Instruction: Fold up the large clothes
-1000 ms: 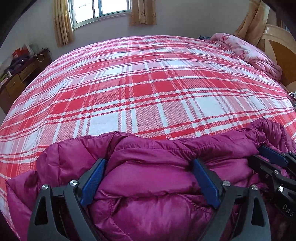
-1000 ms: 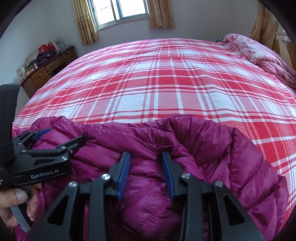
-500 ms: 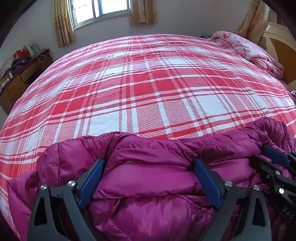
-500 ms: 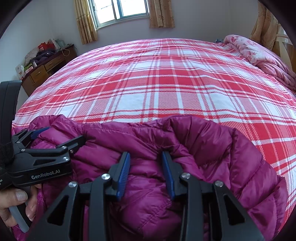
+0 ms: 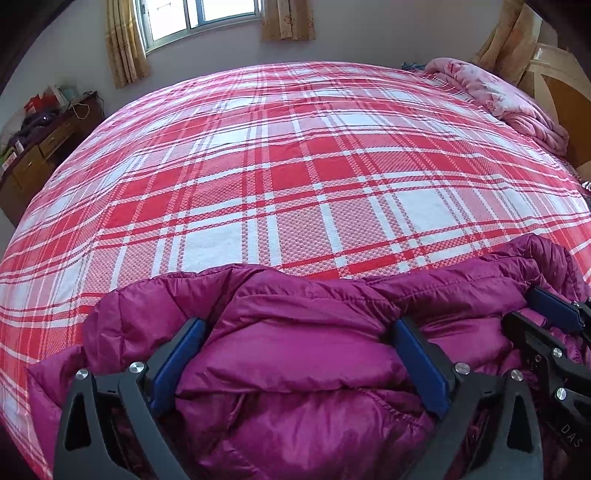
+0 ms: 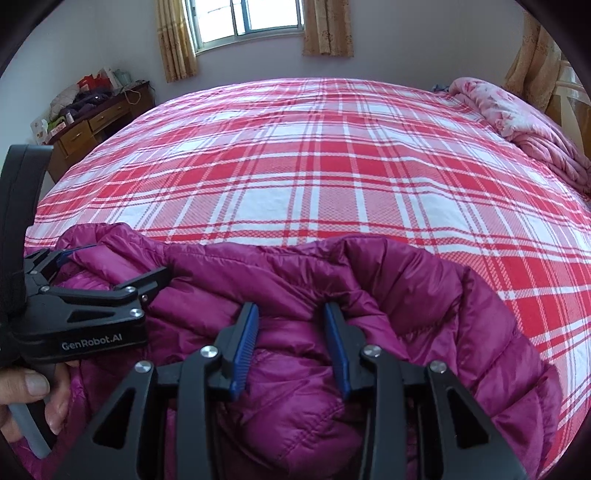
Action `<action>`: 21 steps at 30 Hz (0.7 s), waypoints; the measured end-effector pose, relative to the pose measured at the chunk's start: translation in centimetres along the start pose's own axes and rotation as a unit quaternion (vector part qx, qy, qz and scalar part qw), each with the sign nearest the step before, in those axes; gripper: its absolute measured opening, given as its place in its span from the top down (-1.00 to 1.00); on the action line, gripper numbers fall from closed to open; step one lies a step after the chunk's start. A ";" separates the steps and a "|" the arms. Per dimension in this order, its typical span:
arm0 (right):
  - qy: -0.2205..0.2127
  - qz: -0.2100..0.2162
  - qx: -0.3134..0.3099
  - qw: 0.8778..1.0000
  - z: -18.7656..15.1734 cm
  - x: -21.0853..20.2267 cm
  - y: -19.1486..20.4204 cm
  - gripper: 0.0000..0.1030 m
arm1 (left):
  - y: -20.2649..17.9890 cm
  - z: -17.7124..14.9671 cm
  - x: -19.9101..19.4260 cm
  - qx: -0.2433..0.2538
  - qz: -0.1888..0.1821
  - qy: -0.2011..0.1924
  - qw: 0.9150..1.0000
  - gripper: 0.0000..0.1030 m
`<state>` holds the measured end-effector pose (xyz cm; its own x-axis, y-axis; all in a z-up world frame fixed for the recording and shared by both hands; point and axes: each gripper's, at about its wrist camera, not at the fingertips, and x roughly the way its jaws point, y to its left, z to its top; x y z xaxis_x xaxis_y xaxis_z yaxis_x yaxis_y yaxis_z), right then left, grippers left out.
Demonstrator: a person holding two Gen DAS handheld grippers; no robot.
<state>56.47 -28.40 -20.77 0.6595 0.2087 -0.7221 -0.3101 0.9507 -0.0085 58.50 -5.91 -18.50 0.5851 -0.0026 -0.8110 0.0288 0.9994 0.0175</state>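
Note:
A puffy magenta down jacket [image 5: 295, 387] lies bunched at the near edge of a bed with a red and white plaid cover [image 5: 295, 184]. My left gripper [image 5: 298, 325] stands very wide and its jaws are still opening, with a thick fold of the jacket bulging between the blue pads. My right gripper [image 6: 290, 306] is opening too, a narrower ridge of the jacket [image 6: 443, 332] sitting between its pads. Each gripper shows in the other's view: the right gripper [image 5: 546, 317] at the right edge, the left gripper [image 6: 114, 264] at the left, held by a hand [image 6: 26, 391].
A pink flowered quilt [image 5: 498, 96] is piled at the bed's far right, by a wooden headboard [image 5: 561, 96]. A cluttered wooden dresser [image 6: 92, 122] stands against the left wall under a curtained window [image 6: 251, 18]. The plaid cover [image 6: 314, 166] stretches beyond the jacket.
The right gripper's pads have spread apart around the jacket ridge. The left pads have widened slightly. Neither hand has shifted much, and the jacket lies as before.

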 end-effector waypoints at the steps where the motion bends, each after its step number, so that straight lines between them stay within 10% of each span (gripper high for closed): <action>1: -0.011 -0.015 -0.007 1.000 -0.2 -1.0 0.0 -0.18 | 0.4 -0.1 -1.3 -0.002 -0.001 -0.010 1.000 -0.96; 4: -0.076 -0.054 -0.008 0.996 -1.5 -5.7 -1.1 -0.75 | 2.1 -1.2 -6.4 0.005 0.005 -0.073 0.997 -0.95; 21: 0.026 -0.006 0.118 0.993 -23.2 -21.2 -5.1 -0.75 | 11.0 -25.8 -22.8 -0.068 -0.039 -0.095 0.992 -0.95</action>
<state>28.17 -42.98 -21.40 0.6240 0.1911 -0.7577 -0.1296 0.9815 0.1408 24.55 6.02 -14.91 0.7281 -0.0741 -0.6814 -0.0217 0.9912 -0.1309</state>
